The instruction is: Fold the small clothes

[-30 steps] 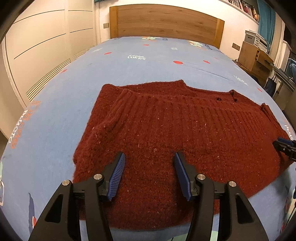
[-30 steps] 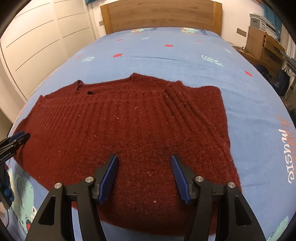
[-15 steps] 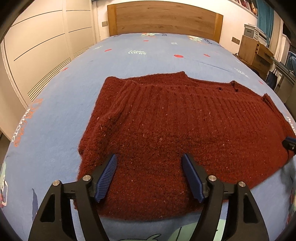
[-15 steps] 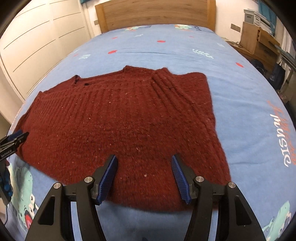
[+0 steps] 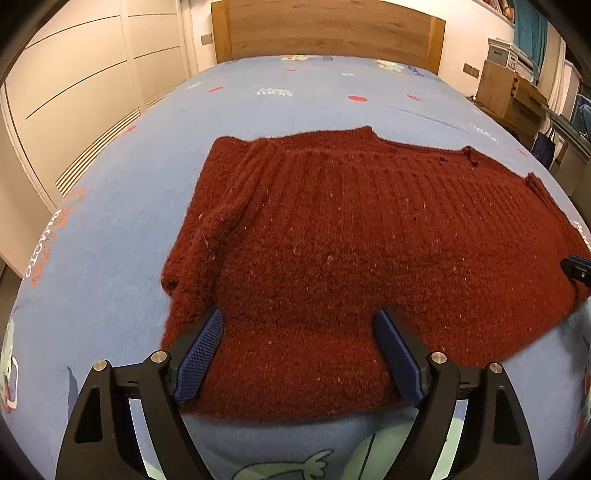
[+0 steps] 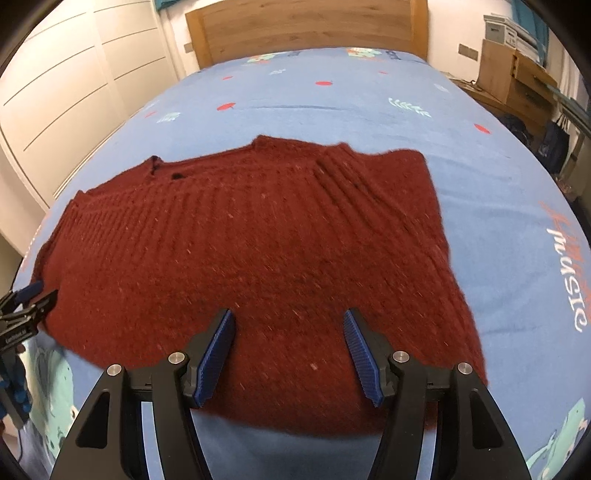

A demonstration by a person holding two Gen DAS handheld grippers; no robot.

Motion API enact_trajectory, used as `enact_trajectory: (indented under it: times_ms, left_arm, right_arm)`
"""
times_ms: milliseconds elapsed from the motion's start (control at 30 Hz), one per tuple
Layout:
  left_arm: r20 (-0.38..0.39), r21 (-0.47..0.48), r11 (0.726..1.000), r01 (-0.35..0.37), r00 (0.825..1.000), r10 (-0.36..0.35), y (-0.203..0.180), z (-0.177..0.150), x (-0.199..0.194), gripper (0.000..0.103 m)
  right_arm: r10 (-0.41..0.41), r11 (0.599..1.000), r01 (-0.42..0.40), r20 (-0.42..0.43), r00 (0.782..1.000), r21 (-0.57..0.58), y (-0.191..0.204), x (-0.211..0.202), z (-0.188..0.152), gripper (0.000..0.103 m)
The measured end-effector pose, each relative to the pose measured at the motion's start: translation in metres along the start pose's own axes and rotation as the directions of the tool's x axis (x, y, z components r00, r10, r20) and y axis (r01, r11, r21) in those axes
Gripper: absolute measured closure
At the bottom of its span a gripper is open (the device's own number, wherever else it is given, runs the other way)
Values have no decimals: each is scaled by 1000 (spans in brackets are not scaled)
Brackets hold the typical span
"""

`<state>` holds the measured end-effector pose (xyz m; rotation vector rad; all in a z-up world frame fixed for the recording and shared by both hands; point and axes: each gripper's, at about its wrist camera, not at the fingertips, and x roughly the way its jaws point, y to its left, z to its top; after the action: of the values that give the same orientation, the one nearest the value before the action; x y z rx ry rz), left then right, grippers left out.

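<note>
A dark red knitted sweater point(image 5: 351, 251) lies spread flat on the blue bed sheet point(image 5: 110, 206). My left gripper point(image 5: 297, 325) hovers above the sweater's near left part with its jaws opening, and nothing is pinched between the blue pads point(image 5: 199, 350). In the right wrist view the same sweater point(image 6: 258, 240) fills the middle. My right gripper point(image 6: 290, 325) stands open over its near right part, holding nothing. The left gripper's tip shows at the left edge point(image 6: 26, 299) of that view, and the right gripper's tip at the right edge point(image 5: 578, 267) of the left wrist view.
A wooden headboard point(image 5: 332, 33) stands at the far end of the bed. White wardrobe doors point(image 5: 74, 92) run along the left. A wooden dresser point(image 5: 513, 92) with boxes stands at the right. The sheet carries printed words point(image 6: 569, 266) near the right side.
Both grippers have drawn back toward the sweater's near hem, so more blue sheet shows below it. The left jaws have spread wider. The right jaws look unchanged.
</note>
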<state>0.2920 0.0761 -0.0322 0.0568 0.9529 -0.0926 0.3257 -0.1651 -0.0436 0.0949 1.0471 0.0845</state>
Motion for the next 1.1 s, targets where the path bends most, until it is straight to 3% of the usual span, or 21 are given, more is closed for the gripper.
enact_trajectory:
  times_ms: [400, 1100]
  left_arm:
    - [15, 13, 1000, -22, 1000, 22, -10, -18, -42, 23]
    - [-7, -88, 993, 75, 997, -76, 3, -65, -92, 23]
  right_arm:
    - [-39, 997, 37, 22, 999, 68, -20, -53, -31, 40]
    - [7, 990, -7, 1, 1000, 142, 7, -118, -118, 40]
